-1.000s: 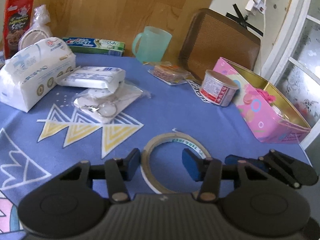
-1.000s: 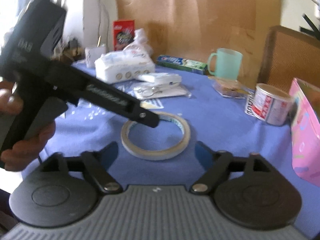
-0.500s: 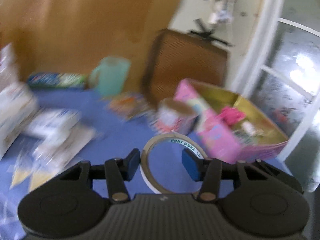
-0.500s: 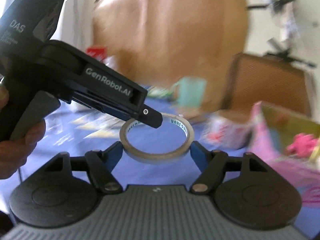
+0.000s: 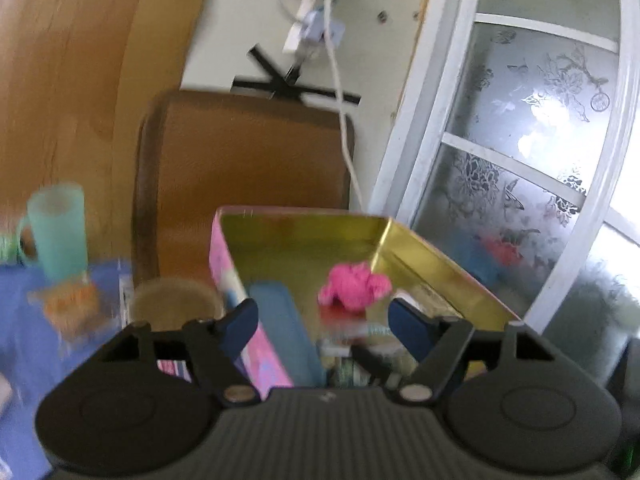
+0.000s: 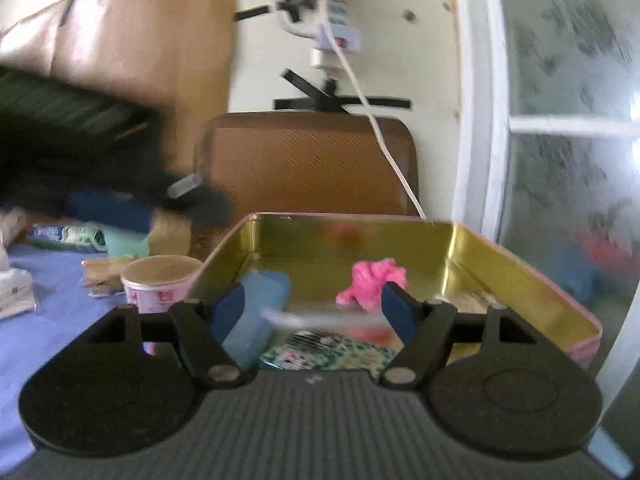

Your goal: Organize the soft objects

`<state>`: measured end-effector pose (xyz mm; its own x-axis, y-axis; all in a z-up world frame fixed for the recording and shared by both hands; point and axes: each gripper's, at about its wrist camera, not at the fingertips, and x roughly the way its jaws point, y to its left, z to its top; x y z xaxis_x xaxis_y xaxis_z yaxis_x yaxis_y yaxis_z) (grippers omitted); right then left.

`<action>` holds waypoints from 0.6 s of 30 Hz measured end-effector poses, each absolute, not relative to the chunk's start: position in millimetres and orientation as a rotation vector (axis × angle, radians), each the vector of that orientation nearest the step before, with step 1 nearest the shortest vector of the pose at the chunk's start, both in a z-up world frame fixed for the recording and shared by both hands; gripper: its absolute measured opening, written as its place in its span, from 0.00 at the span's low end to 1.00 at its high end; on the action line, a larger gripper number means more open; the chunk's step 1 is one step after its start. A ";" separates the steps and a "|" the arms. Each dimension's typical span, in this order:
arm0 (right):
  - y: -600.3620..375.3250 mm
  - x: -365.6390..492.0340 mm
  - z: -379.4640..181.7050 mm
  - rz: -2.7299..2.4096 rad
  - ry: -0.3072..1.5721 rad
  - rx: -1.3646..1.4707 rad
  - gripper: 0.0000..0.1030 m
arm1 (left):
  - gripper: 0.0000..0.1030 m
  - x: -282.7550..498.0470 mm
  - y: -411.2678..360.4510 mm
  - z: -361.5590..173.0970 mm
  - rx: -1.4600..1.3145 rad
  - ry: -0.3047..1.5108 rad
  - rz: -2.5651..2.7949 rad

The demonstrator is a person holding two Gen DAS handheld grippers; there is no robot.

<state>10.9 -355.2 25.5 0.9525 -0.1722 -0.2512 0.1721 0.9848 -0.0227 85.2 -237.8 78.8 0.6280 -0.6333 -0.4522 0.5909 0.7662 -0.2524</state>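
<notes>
- A translucent teal plastic mug stands on the blue tablecloth, well left of the tin; only its lower part shows in the right wrist view, where a long toothpaste box is seen beside it.
- A short round can with a matte lid and a pink printed label is placed just beside the tin's left wall. It is sharp in the right wrist view and smeared in the left.
- The pink tin is rectangular, with thin walls, a glossy gold inside and an open top; behind it a brown woven chair back is seen.
- Inside the tin, a smooth light-blue block lies against the left wall, and a crumpled pink cloth rests right of centre. A patterned packet on the floor is made out only from the right wrist.
- The left gripper is held over the tin's near left edge; its jaws are opening and nothing is pressed between the blue pads.
- The right gripper is clamped on the tape ring, a thin pale band seen edge-on and blurred from pad to pad, above the tin's near floor.
- A white cable hangs behind the tin, and a frosted patterned glass door stands to the tin's right.
</notes>
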 end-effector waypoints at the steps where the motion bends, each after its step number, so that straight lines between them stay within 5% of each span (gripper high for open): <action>1: -357.9 7.0 25.0 -0.169 0.238 0.029 0.75 | 0.72 82.2 -230.0 74.5 -0.088 0.553 -0.698; 4: -355.6 -4.0 23.8 -0.163 0.208 0.055 0.74 | 0.72 72.6 -199.4 65.5 -0.106 0.543 -0.669; 11: -325.8 -7.6 29.8 -0.027 0.201 0.097 0.36 | 0.72 59.3 -100.4 44.7 -0.221 0.544 -0.520; 18: -251.9 12.6 30.3 0.234 0.321 0.064 0.36 | 0.72 43.1 7.3 30.2 -0.323 0.509 -0.291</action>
<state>12.6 -251.9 30.3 0.9223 0.2379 -0.3045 -0.2176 0.9710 0.0995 43.1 7.3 30.2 0.8346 -0.3486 -0.4266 0.1905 0.9092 -0.3703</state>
